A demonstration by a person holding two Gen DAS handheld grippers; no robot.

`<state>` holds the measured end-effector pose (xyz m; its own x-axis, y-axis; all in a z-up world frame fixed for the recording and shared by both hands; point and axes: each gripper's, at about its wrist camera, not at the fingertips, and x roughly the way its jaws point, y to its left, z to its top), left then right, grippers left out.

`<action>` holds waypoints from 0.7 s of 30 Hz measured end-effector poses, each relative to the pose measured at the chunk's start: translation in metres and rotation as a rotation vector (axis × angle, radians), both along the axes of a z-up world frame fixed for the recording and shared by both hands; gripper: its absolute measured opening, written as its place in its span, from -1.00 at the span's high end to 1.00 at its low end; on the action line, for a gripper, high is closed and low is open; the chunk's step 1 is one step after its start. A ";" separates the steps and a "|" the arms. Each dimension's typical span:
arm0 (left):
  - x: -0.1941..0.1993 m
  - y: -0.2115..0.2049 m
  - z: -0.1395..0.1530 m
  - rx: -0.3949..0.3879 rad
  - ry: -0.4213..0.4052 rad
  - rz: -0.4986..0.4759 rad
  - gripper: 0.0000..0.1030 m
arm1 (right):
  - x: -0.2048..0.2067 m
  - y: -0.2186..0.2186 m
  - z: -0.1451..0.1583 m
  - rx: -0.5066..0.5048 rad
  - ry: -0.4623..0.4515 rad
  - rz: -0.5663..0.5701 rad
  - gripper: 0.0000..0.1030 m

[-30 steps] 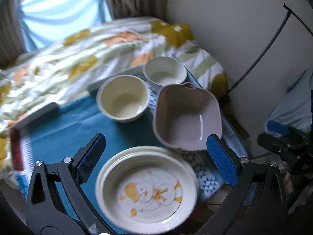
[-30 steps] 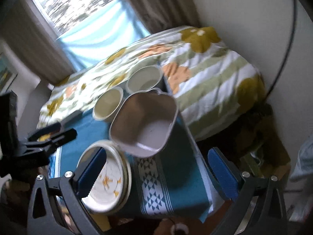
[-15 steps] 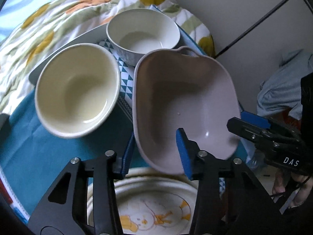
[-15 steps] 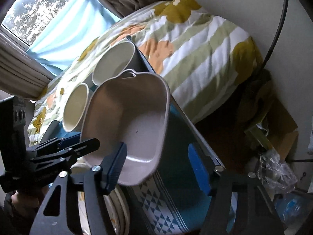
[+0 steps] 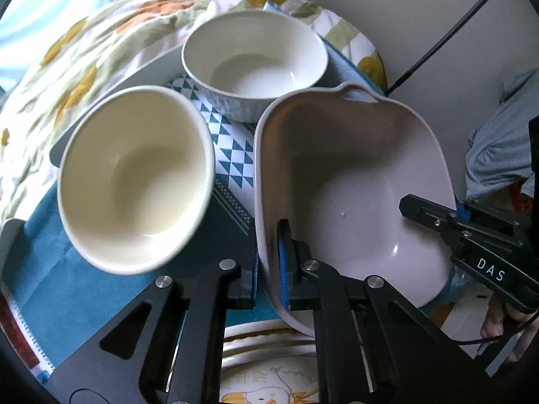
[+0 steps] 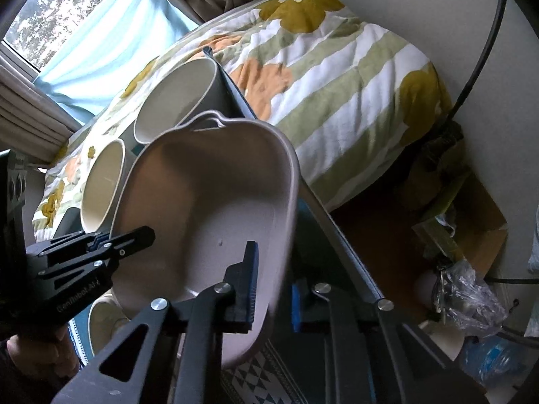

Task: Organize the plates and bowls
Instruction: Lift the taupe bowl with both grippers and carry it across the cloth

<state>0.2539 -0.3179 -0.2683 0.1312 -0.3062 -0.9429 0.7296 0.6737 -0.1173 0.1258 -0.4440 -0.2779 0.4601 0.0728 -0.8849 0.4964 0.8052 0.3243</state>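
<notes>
Only two bits of lettering I can make out. The right gripper (image 5: pixel 434 213), seen from the left wrist camera, has "DAS" in white capitals on its black body. The left gripper (image 6: pixel 134 235), seen from the right wrist camera, has faint grey lettering on its body that looks like "GenRobot.AI", though the end's a bit fuzzy.

cream bowl (image 5: pixel 134 181) crowding dish (image 5: pixel 353 181), wall (image 5: pixel 421 6) behind
</notes>
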 end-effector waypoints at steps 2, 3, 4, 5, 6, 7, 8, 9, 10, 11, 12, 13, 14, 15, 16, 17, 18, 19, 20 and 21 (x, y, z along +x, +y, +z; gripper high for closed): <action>-0.005 0.001 0.010 -0.019 -0.017 0.004 0.85 | -0.001 0.001 0.006 -0.018 -0.004 0.007 0.71; -0.007 0.002 0.015 -0.025 -0.025 0.006 0.85 | -0.004 0.000 0.013 -0.030 -0.013 0.012 0.71; -0.012 0.003 0.024 -0.035 -0.047 0.006 0.85 | -0.004 -0.001 0.016 -0.036 -0.017 0.014 0.71; -0.014 0.004 0.029 -0.040 -0.061 0.007 0.85 | -0.005 -0.001 0.022 -0.043 -0.025 0.018 0.71; -0.019 0.004 0.037 -0.046 -0.081 0.011 0.85 | -0.007 -0.001 0.031 -0.053 -0.039 0.025 0.71; -0.023 0.007 0.047 -0.055 -0.102 0.019 0.85 | -0.009 0.000 0.040 -0.065 -0.053 0.036 0.71; -0.027 0.011 0.056 -0.064 -0.118 0.031 0.85 | -0.011 0.001 0.049 -0.075 -0.064 0.048 0.71; -0.031 0.015 0.066 -0.074 -0.135 0.047 0.85 | -0.013 0.003 0.058 -0.086 -0.078 0.062 0.71; -0.036 0.021 0.078 -0.085 -0.156 0.067 0.85 | -0.015 0.006 0.065 -0.094 -0.088 0.073 0.71; -0.041 0.026 0.085 -0.089 -0.170 0.080 0.85 | -0.017 0.011 0.077 -0.105 -0.108 0.095 0.71; -0.045 0.033 0.095 -0.094 -0.192 0.100 0.85 | -0.017 0.014 0.084 -0.110 -0.122 0.112 0.71; -0.051 0.042 0.105 -0.101 -0.213 0.130 0.85 | -0.018 0.019 0.092 -0.114 -0.137 0.134 0.71; -0.056 0.050 0.113 -0.109 -0.227 0.156 0.85 | -0.018 0.025 0.101 -0.120 -0.154 0.159 0.71; -0.060 0.060 0.121 -0.117 -0.242 0.184 0.85 | -0.018 0.032 0.110 -0.126 -0.172 0.187 0.71; -0.066 0.072 0.131 -0.123 -0.262 0.219 0.85 | -0.018 0.040 0.117 -0.129 -0.188 0.213 0.71; -0.071 0.082 0.138 -0.127 -0.278 0.249 0.85 | -0.019 0.049 0.124 -0.130 -0.205 0.243 0.71; -0.077 0.095 0.145 -0.133 -0.292 0.281 0.85 | -0.018 0.062 0.132 -0.134 -0.223 0.286 0.71; -0.085 0.111 0.154 -0.137 -0.309 0.324 0.85 | -0.017 0.069 0.135 -0.138 -0.232 0.311 0.71; -0.091 0.123 0.159 -0.138 -0.320 0.356 0.85 | -0.017 0.080 0.139 -0.141 -0.243 0.344 0.71; -0.096 0.133 0.164 -0.139 -0.329 0.380 0.85 | -0.016 0.092 0.143 -0.141 -0.252 0.380 0.71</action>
